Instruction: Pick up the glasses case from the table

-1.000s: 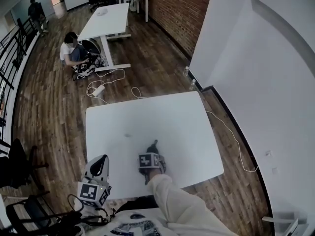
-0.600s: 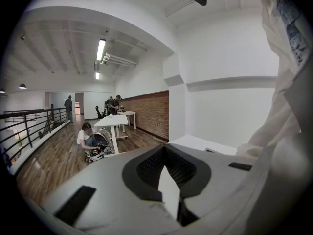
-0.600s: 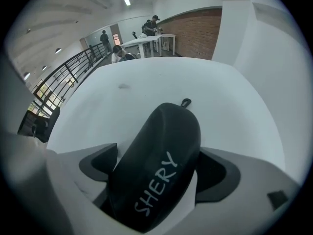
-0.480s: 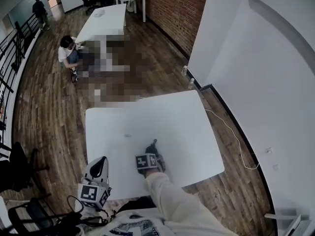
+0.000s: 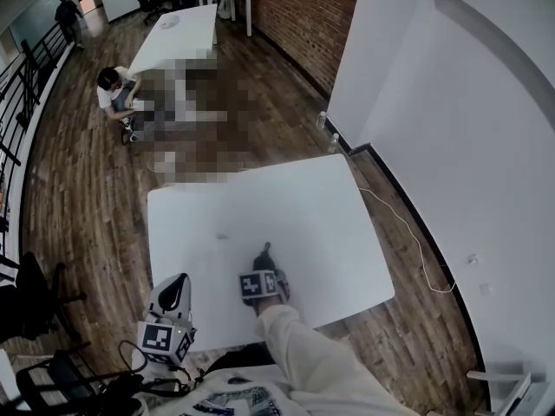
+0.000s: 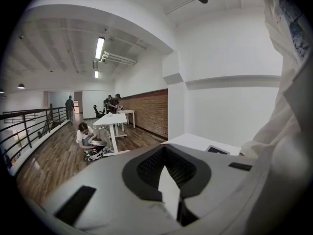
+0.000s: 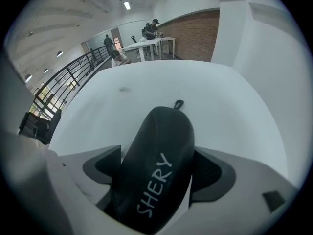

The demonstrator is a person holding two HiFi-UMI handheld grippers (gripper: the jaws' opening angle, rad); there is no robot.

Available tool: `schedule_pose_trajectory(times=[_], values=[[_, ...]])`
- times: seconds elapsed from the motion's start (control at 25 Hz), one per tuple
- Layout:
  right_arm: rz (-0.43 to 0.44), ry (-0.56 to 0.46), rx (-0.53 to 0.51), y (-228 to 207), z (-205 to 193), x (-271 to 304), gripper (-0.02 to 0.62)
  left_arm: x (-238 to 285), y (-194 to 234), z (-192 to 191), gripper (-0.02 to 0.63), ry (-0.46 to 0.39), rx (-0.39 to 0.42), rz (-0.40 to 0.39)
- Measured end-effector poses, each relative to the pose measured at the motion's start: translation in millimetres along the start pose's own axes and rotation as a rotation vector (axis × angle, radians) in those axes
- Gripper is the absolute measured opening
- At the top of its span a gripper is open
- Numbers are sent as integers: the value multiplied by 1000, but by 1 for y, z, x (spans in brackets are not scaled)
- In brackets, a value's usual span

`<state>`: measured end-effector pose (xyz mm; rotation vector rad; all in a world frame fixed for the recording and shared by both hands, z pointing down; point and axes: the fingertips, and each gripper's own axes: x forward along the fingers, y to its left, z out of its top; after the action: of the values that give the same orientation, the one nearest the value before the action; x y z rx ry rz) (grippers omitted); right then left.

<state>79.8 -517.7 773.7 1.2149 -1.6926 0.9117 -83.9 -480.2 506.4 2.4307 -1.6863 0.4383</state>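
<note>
Grey and white, my left gripper (image 5: 176,282) hangs off the near left edge of the table (image 5: 286,198), well apart from the job, because this pick needs only one tool. Its own view shows the two jaws brought together with nothing between them, pointing out over the room, not at the tabletop. Further right, my right gripper (image 5: 268,269) comes steeply down onto the table's near middle, my white sleeve (image 5: 303,354) reaching in behind it. The black glasses case (image 5: 263,255) lies flat on the bare white surface, directly under that tool. In the right gripper view the case (image 7: 156,165) runs lengthwise away from the camera, its small loop (image 7: 178,103) at the far end and pale lettering on its rounded top. I have lined it up this way so the jaws straddle its narrow width. The case is wide, so the jaws stand broadly spread; they have just been closing in, and the dark pads (image 7: 208,173) now look to sit against both flanks, with no white table visible between pad and case. I judge the grip made but the lift not yet begun, since the case rests on the table.
</note>
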Motion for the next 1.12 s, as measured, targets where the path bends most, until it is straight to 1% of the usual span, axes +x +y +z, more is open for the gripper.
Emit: schedule_pose_trajectory(times=[0.04,0.16,0.36,0.44,0.56,0.68,0.76,0.88,0.96,1.04,1.12], values=[[4,-4,-4,0,-1,-1,434,0,0,0,14,3,-1,1],[19,-19,-11,0,-7,-6,417,-1,0,-2,14,8,-6,1],[80,-95,66,-3,-6,-34,413,2,-3,-4,14,23,-14,-8],[102,-150,100,-11,3,-55,413,7,-7,-4,14,15,-12,-18],[183,-269,159,-18,24,-92,413,17,-16,3,14,7,-5,-39],[259,-432,198,-29,53,-148,413,29,-24,10,14,-2,7,-59],[295,-545,212,-38,70,-192,413,35,-29,15,14,-8,23,-68],[341,-739,196,-50,90,-260,413,42,-39,30,14,-7,52,-83],[355,-848,156,-56,96,-299,413,45,-47,48,14,-40,72,-93],[359,-904,143,-61,96,-323,413,47,-55,69,14,-84,82,-109],[356,-930,154,-65,94,-336,413,49,-60,81,14,-127,85,-120]])
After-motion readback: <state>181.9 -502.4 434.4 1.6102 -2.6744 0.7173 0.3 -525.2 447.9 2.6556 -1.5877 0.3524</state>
